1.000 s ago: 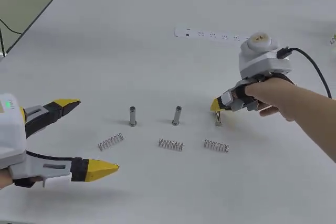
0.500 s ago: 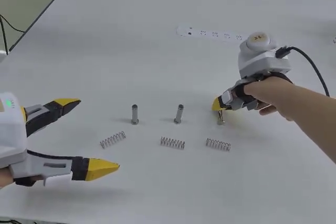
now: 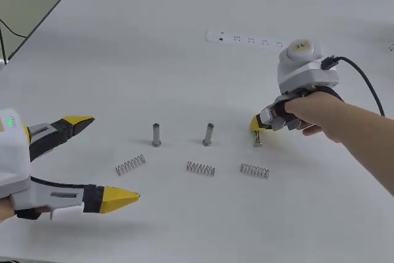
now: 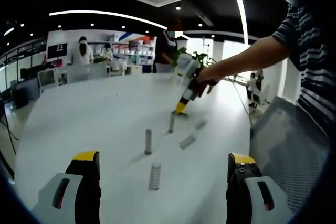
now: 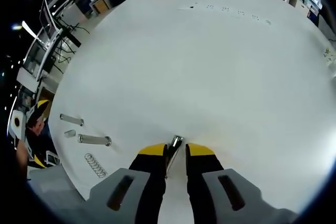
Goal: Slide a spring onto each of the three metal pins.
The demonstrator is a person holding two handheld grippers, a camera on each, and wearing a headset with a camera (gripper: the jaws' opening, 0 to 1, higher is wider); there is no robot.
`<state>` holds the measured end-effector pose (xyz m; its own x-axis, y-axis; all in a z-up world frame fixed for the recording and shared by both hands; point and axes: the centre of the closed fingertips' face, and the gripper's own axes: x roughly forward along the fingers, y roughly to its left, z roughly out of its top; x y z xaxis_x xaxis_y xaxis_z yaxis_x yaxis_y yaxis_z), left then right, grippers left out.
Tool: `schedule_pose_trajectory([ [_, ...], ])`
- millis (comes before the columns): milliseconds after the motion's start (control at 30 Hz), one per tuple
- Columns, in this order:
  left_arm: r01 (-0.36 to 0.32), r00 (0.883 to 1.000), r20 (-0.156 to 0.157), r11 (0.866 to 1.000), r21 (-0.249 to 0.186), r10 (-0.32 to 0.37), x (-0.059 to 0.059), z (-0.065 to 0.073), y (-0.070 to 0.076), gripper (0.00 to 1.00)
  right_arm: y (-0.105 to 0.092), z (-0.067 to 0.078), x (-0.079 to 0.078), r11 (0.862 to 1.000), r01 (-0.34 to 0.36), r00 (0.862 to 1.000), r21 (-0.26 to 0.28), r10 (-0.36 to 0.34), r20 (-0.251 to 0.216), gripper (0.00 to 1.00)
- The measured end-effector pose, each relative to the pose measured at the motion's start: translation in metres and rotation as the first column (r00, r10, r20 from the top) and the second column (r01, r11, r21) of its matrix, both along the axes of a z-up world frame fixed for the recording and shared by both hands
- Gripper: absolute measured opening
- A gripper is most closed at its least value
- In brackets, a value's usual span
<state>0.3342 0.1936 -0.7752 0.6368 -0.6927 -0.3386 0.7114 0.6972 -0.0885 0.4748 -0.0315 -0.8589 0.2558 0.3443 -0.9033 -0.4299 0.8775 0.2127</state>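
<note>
Three short metal pins stand in a row on the white table: left pin (image 3: 156, 135), middle pin (image 3: 208, 134), right pin (image 3: 257, 139). In front of each lies a spring: left spring (image 3: 130, 165), middle spring (image 3: 201, 169), right spring (image 3: 255, 171). My right gripper (image 3: 258, 125) is shut on the top of the right pin (image 5: 174, 147), its yellow tips pinching it. My left gripper (image 3: 116, 158) hovers wide open at the near left, holding nothing. In the left gripper view the left pin (image 4: 148, 141) and left spring (image 4: 155, 176) lie ahead between its jaws.
A white power strip (image 3: 249, 40) lies far back on the table (image 3: 154, 41). A black cable (image 3: 363, 81) trails from the right gripper. The table's left edge (image 3: 37, 26) runs diagonally. People and desks stand in the room beyond.
</note>
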Motion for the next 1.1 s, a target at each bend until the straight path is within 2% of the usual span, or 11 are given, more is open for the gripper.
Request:
schedule_pose_trajectory([
  [133,0.001,1.0,0.001,1.0,-0.002,-0.001,0.001,0.0,-0.001,0.98,-0.002,-0.001,0.001,0.999,-0.032,0.999,-0.039,0.033,0.021,0.08],
  [267,0.002,1.0,0.0,1.0,-0.002,-0.002,0.0,0.0,-0.001,0.98,-0.003,0.0,0.0,0.999,-0.027,0.999,-0.042,0.028,0.017,0.06],
  [500,-0.001,1.0,-0.002,1.0,0.0,0.001,-0.002,0.0,0.002,0.98,-0.003,0.0,-0.002,0.998,-0.038,0.999,-0.053,0.04,0.037,0.05],
  [1100,-0.003,1.0,-0.004,1.0,0.004,0.003,-0.003,0.0,0.001,0.98,-0.001,0.0,-0.018,0.997,-0.076,0.995,-0.014,0.077,0.069,0.05],
])
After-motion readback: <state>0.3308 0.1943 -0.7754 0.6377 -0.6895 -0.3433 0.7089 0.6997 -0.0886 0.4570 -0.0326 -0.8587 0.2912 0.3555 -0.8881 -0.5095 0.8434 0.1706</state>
